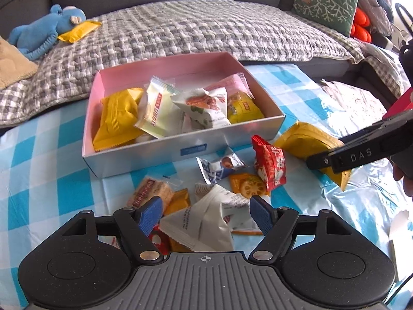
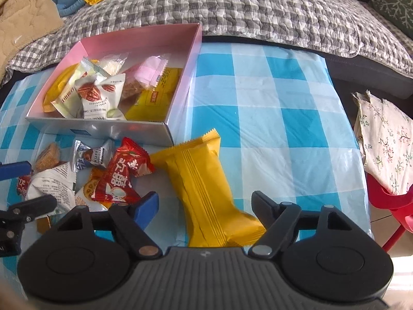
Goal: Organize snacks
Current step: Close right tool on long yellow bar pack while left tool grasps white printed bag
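Observation:
A pink-lined silver box point(image 1: 165, 155) point(image 2: 180, 87) on the blue checked cloth holds several snack packets. Loose packets lie in front of it: a red one point(image 1: 269, 164) point(image 2: 121, 175), a small blue-white one point(image 1: 219, 166) point(image 2: 90, 156), an orange one point(image 1: 247, 186) and a white one point(image 1: 204, 219) point(image 2: 51, 188). My left gripper point(image 1: 206, 211) is open around the white packet. My right gripper point(image 2: 205, 208) is open, its fingers on either side of a long yellow packet point(image 2: 206, 188) lying on the cloth; it also shows in the left wrist view point(image 1: 304, 139).
A sofa with a grey checked quilt point(image 1: 193, 28) stands behind the table, with a blue plush toy point(image 1: 44, 31), a yellow packet point(image 1: 77, 31) and a green cushion point(image 1: 327, 0) on it. A red chair point(image 2: 387, 201) with a floral cloth point(image 2: 384, 139) stands at the table's right.

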